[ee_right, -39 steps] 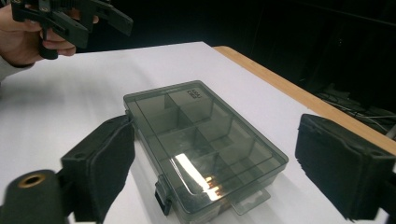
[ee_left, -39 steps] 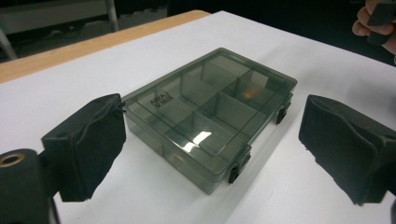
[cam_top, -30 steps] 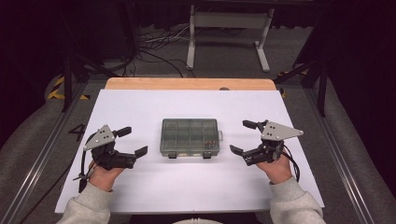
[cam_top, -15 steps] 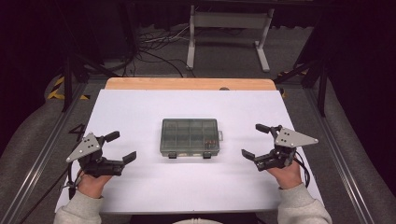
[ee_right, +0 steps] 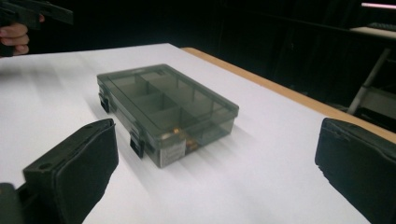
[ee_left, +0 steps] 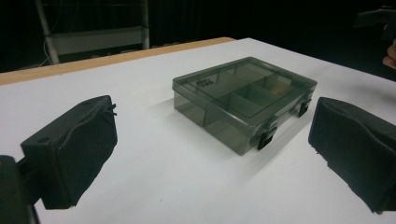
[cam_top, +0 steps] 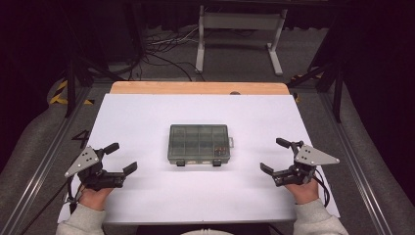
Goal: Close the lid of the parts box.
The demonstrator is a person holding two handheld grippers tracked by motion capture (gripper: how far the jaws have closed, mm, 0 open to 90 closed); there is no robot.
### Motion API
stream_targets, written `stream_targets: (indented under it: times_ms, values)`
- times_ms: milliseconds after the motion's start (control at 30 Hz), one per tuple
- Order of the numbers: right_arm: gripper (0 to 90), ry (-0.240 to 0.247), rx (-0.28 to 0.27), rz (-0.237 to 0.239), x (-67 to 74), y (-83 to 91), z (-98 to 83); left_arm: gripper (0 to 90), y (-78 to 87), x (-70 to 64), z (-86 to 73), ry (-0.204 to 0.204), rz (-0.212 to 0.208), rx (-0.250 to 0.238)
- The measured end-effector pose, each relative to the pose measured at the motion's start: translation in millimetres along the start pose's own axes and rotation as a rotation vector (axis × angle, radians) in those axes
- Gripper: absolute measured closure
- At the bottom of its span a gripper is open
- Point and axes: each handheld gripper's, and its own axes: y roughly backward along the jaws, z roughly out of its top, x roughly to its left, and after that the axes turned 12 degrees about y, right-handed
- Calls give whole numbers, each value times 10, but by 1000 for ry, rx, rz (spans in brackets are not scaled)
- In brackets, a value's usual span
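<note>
A smoky grey compartment box (cam_top: 199, 144) with its lid down lies flat mid-table, two black latches on its near side. The left gripper view shows the box (ee_left: 243, 99) ahead and to the right, and the right gripper view shows the box (ee_right: 163, 109) ahead and left, small orange bits inside one end. My left gripper (cam_top: 117, 158) stands open near the table's front left, well clear of the box, jaws empty. My right gripper (cam_top: 275, 155) is open too, at the front right, nothing between its jaws.
The white table top (cam_top: 147, 117) has a wooden strip (cam_top: 195, 88) along its far edge. Beyond it stand a metal frame (cam_top: 240, 29) and cables on the dark floor. Rails run along both sides of the table.
Both grippers have drawn outward and toward the table's front edge, away from the box. The box has not moved.
</note>
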Motion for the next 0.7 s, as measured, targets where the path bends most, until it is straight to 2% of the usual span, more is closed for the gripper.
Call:
stream_targets:
  times_ms: [133,200,333,500,633,700]
  values:
    - [0,0,19,-16,29,7,-98,11,-29,44,-71,9,2,-5]
    - [0,-8,29,-34,33,10,-149,3,-46,55,-100,-9,13,4]
    - [0,-36,20,-58,30,17,-257,2,-102,80,-160,-26,17,35]
    - [0,-50,2,-68,19,6,-308,2,-125,80,-168,-38,17,35]
    - [1,-64,15,-69,11,-19,-333,2,-122,87,-170,-37,15,31]
    - [1,-54,24,-74,14,-25,-331,3,-135,100,-176,-15,-6,46]
